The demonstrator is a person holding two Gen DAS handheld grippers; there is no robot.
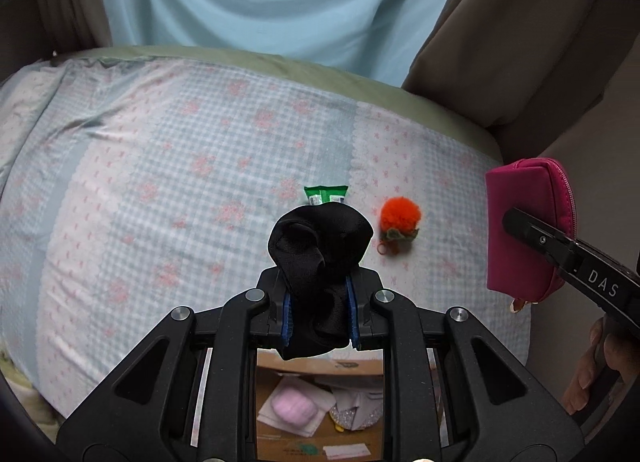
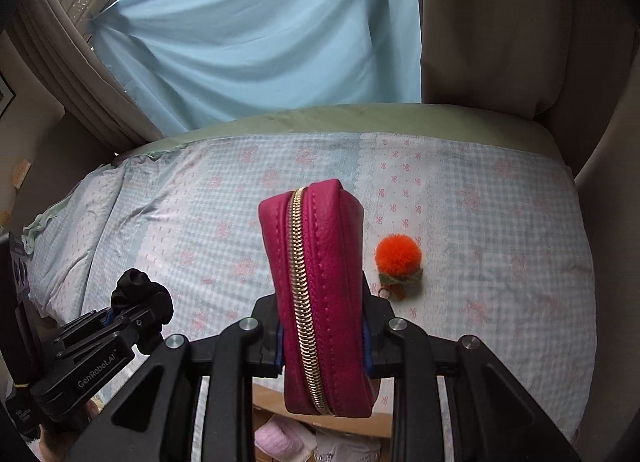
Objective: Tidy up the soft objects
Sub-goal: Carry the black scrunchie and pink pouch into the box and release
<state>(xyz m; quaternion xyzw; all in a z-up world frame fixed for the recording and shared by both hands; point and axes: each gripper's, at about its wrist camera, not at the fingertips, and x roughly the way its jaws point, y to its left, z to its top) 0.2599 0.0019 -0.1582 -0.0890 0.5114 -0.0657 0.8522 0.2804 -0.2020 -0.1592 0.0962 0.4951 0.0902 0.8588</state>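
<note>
Soft stuff is split between the two grippers and the bed right now: the left gripper (image 1: 319, 310) is clamped on a black scrunchie (image 1: 320, 246), a bunched-up wad of dark fabric squeezed between the blue pads (image 1: 352, 314) and puffing out past the fingertips, held up above the bedspread (image 1: 160, 182). Over on the other side the right gripper (image 2: 324, 338) is clenched around a magenta zip pouch (image 2: 320, 294), gripped by its two flat sides with the gold zipper (image 2: 304, 302) facing up toward the camera, running lengthwise along the fingers. From the left wrist view you can see that same pouch (image 1: 528, 226) hanging off to the right past the bed edge, with one black finger (image 1: 560, 250) of the right tool pressed across its face. Lying on the checked blue and pink spread is an orange pom-pom charm (image 1: 399, 222) with a little green leafy collar and a small ring, sitting loose between the two tools, touched by neither. Just beyond the scrunchie a green snack packet (image 1: 326, 194) pokes out, mostly hidden behind it. Down below the edge of the bed, through the gap in the left gripper frame, there's a cardboard box (image 1: 320, 414) with a pale pink case (image 1: 294, 408) and some whitish cloth already inside. Light blue curtain (image 2: 260, 42) behind the bed
</note>
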